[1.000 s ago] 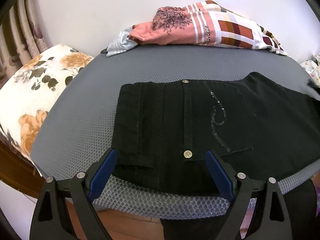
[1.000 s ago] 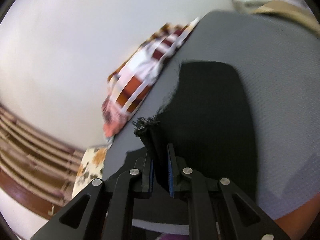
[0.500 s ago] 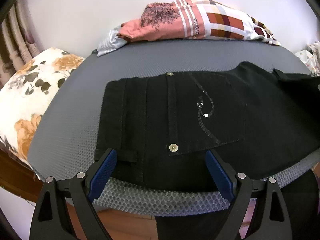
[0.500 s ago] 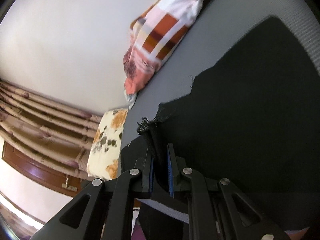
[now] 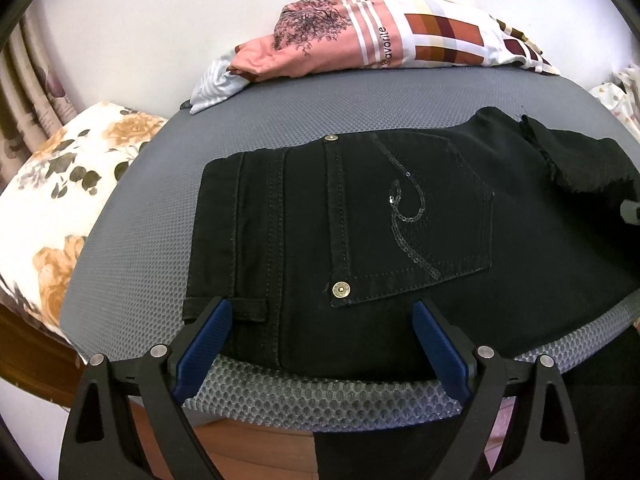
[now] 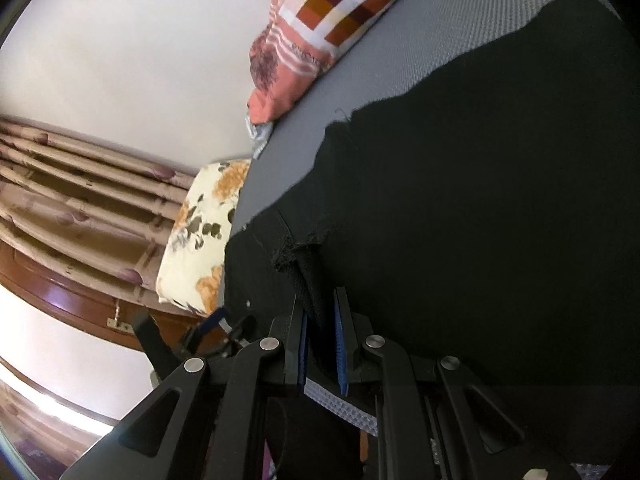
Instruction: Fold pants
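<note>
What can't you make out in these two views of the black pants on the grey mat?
- Left wrist view: the right gripper is cut off by the right edge; its fingers are unseen.
- Left wrist view: the near edge of the pants is partly covered by the left gripper.
- Right wrist view: the pants are too dark to show seams.

We read this as a home bedroom. A grey mesh-covered mattress [image 5: 256, 128] fills most of the view, with a floral pillow [image 5: 60, 184] at its left edge and a second pillow in a pink and checked case [image 5: 384, 44] at the far side against a plain white wall [image 5: 140, 20]. Pleated patterned curtains [image 6: 80, 200] hang at the left, above dark wooden furniture [image 6: 72, 300] with a small brass hinge. We see a wooden floor [image 5: 248, 448] below the near edge of the mattress.
</note>
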`<state>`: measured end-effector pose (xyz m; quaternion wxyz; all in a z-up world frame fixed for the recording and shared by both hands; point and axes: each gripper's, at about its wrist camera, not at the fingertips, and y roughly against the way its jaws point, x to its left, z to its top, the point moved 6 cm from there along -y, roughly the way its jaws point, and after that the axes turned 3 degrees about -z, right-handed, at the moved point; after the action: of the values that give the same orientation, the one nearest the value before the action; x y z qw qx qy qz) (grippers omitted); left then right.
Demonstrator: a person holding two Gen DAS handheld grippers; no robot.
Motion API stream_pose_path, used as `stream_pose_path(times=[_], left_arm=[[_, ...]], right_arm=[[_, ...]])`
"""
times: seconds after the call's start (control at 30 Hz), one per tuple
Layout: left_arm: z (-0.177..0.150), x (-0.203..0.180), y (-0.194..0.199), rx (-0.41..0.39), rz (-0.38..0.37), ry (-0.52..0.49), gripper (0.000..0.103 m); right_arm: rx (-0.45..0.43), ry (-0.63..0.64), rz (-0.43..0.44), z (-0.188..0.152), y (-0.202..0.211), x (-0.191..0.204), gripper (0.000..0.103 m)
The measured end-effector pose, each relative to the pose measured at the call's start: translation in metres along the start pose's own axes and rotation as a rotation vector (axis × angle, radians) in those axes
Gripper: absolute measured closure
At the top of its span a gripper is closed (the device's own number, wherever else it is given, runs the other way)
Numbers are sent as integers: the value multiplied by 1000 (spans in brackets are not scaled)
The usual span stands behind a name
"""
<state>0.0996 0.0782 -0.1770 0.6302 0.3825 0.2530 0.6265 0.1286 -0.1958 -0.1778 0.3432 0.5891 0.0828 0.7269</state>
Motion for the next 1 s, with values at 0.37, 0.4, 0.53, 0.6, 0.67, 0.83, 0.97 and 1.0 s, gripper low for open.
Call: stream_pose_path(times=[0.37, 0.4, 0.53, 0.6, 0.67, 0.83, 0.97, 1.0], left_arm=[[0, -1, -1, 2, 2, -3, 10], [0, -1, -1, 2, 2, -3, 10], [-1, -1, -2, 2, 2, -3, 10], [-1, -1, -2, 2, 2, -4, 10], [-1, -1, -2, 2, 3, -5, 10], [0, -2, -2, 3, 2, -4, 10], [0, -2, -2, 3, 2, -5, 9], [-1, -2, -2, 3, 3, -5, 9]], right_arm=[[27, 151, -102, -12, -5, 9, 90], [28, 157, -107, -13, -5, 9, 90], [31, 186, -119, -15, -6, 10, 90], [35, 206, -131, -16, -7, 11, 90], [40, 222, -142, -18, -9, 12, 90], [49, 267, -173, -22, -14, 14, 88], [57, 315, -206, -25, -18, 17, 86], [57, 320, -210, -26, -18, 18, 86]])
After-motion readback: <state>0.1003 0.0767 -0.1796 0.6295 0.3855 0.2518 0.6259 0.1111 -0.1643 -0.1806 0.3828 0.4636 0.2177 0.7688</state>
